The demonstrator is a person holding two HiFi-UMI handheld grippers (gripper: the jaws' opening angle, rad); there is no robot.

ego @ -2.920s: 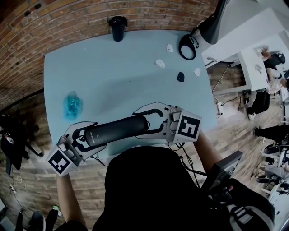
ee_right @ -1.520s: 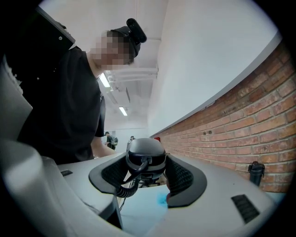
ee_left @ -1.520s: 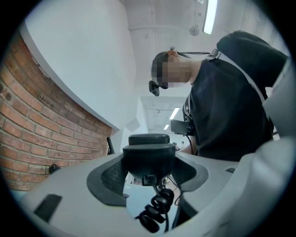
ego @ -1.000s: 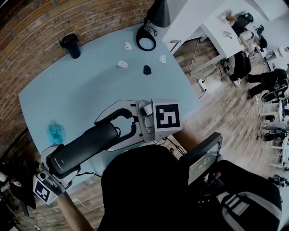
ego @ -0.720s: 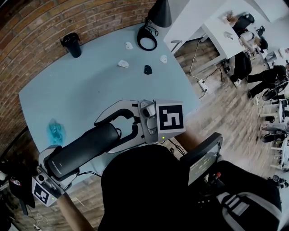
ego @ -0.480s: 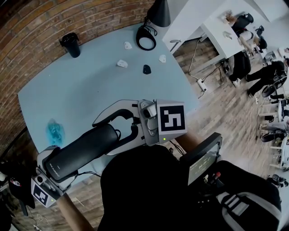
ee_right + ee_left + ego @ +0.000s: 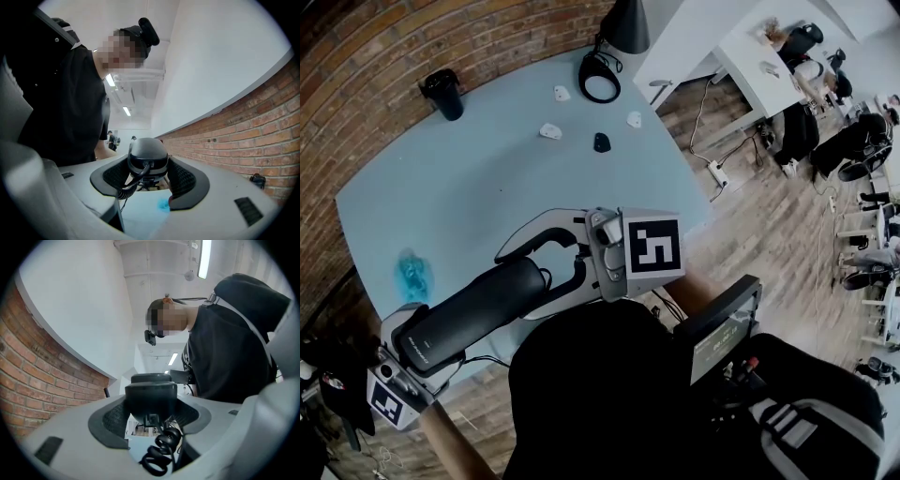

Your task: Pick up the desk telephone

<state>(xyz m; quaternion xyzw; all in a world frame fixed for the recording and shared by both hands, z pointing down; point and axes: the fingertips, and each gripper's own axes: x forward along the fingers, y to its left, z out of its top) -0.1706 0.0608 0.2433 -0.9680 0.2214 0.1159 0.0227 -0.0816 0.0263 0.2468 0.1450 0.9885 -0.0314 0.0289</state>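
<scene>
A long black telephone handset (image 7: 473,314) is held off the pale blue table (image 7: 487,187) between my two grippers. My left gripper (image 7: 427,342) is shut on its lower left end. My right gripper (image 7: 520,281) is shut on its upper right end. In the left gripper view the handset's end (image 7: 151,394) sits squeezed between the ribbed pads (image 7: 112,418), with its coiled cord (image 7: 161,453) hanging below. The right gripper view shows the other end (image 7: 147,157) clamped between the pads (image 7: 183,180), a cord (image 7: 129,187) trailing down. The telephone's base is not in view.
A black cup (image 7: 442,92) stands at the table's far left by the brick wall. A black desk lamp (image 7: 623,23) with a ring (image 7: 598,77) at its foot is far right. Small white pieces (image 7: 549,131) and a black piece (image 7: 601,142) lie nearby. A blue crumpled thing (image 7: 412,275) lies left.
Since the oldest frame the head view has swung and the handset now slopes down to the lower left. Over the last second both grippers and the handset have stayed put.
</scene>
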